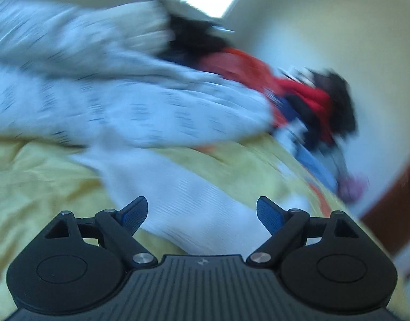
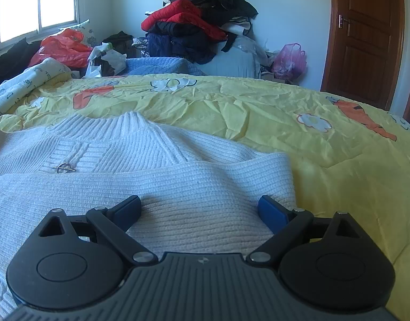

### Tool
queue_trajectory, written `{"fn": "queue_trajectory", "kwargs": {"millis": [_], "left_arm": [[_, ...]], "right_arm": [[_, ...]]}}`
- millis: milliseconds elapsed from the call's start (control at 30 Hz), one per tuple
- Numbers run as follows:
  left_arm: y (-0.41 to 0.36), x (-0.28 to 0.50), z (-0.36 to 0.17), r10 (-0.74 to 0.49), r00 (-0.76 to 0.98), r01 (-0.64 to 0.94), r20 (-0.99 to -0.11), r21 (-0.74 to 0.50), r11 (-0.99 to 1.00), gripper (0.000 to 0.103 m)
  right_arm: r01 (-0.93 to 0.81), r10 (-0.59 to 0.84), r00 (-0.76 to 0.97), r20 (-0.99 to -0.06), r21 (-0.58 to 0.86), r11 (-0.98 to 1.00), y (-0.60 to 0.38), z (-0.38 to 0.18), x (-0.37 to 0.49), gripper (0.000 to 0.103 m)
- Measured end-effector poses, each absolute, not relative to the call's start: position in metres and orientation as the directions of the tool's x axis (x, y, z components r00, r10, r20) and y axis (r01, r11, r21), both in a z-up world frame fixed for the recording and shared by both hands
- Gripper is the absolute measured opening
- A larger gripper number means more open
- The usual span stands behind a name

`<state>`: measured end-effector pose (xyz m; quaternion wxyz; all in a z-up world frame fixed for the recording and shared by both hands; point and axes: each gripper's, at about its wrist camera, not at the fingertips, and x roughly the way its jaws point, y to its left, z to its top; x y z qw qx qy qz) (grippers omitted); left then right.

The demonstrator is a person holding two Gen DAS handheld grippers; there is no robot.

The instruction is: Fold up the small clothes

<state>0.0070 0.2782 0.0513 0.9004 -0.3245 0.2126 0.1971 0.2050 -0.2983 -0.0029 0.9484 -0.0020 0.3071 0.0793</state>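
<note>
The left gripper (image 1: 202, 215) stands with its two blue-padded fingers spread wide, nothing pinched; one white ribbed knit sweater (image 1: 194, 200) lies blurred just beyond and between them on the yellow printed bedsheet (image 1: 39, 176). The right gripper (image 2: 201, 212) also has its two fingers spread, over the same white sweater (image 2: 157, 176), which lies flat beneath and ahead of it; whether the pads touch the knit I cannot tell. One small metal ring clasp (image 2: 64, 167) sits ahead to the left. Well beyond are one heap of red and dark clothes (image 2: 194, 24), one pink plastic bag (image 2: 289, 61) and one brown wooden door (image 2: 365, 40).
</note>
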Motion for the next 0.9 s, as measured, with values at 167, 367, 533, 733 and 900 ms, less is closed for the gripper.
{"fn": "queue_trajectory", "kwargs": {"millis": [167, 367, 533, 733, 900], "left_arm": [[0.321, 0.028, 0.028, 0.210, 0.770, -0.582, -0.603, -0.528, 0.619, 0.088], [0.338, 0.043, 0.014, 0.254, 0.711, -0.651, -0.655, -0.477, 0.591, 0.026], [0.334, 0.047, 0.019, 0.310, 0.686, -0.669, -0.659, -0.404, 0.624, 0.012], [0.280, 0.048, 0.073, 0.425, 0.759, -0.611, -0.494, -0.315, 0.726, 0.010], [0.164, 0.075, 0.110, 0.313, 0.886, -0.393, -0.342, -0.197, 0.898, 0.009]], "right_arm": [[-0.151, 0.146, 0.801, -0.581, 0.040, 0.988, -0.299, -0.003, 0.205, 0.095], [-0.152, 0.148, 0.800, -0.581, 0.043, 0.987, -0.299, -0.003, 0.205, 0.095], [-0.153, 0.152, 0.800, -0.580, 0.048, 0.987, -0.300, -0.003, 0.204, 0.095], [-0.153, 0.156, 0.800, -0.579, 0.054, 0.987, -0.300, -0.002, 0.203, 0.095], [-0.155, 0.166, 0.801, -0.576, 0.069, 0.986, -0.301, -0.002, 0.202, 0.096]]}}
